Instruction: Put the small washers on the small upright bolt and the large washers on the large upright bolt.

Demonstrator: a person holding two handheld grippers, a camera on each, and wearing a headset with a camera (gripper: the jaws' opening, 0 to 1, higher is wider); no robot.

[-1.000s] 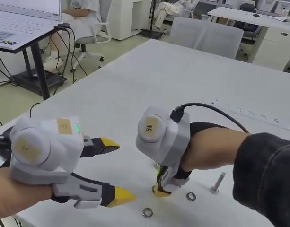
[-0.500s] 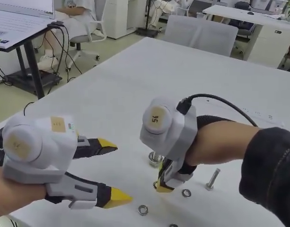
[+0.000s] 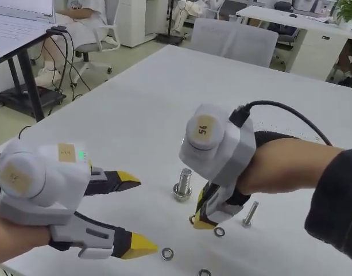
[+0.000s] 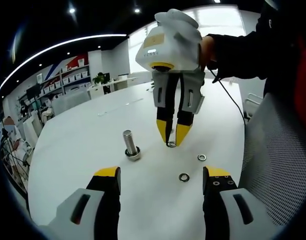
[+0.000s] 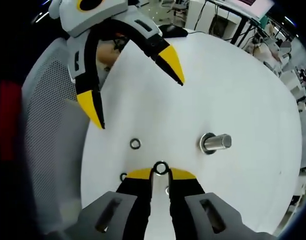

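My right gripper [image 3: 200, 222] points down at the table, shut on a small washer [image 3: 192, 219] at its tips; the washer [image 5: 161, 167] sits pinched between the yellow tips [image 5: 141, 173]. The large upright bolt [image 3: 183, 184] stands just left of it on a wide base. A thin small bolt [image 3: 250, 214] stands to its right. Loose washers [image 3: 220, 232] [image 3: 167, 253] lie on the white table near the front edge. My left gripper [image 3: 134, 213] hovers open at the left, nothing between its jaws. In the left gripper view the right gripper [image 4: 171, 139] and the large bolt [image 4: 130, 146] lie ahead.
The white table [image 3: 164, 98] stretches far back with free room. A black cable [image 3: 290, 115] runs from the right gripper. Beyond the table are a grey chair [image 3: 233, 40], desks and a seated person [image 3: 84, 17].
The head camera has shifted, and the large bolt now shows beside the right gripper instead of behind it. The right gripper stays tip-down at the washer. The left gripper has hardly moved.
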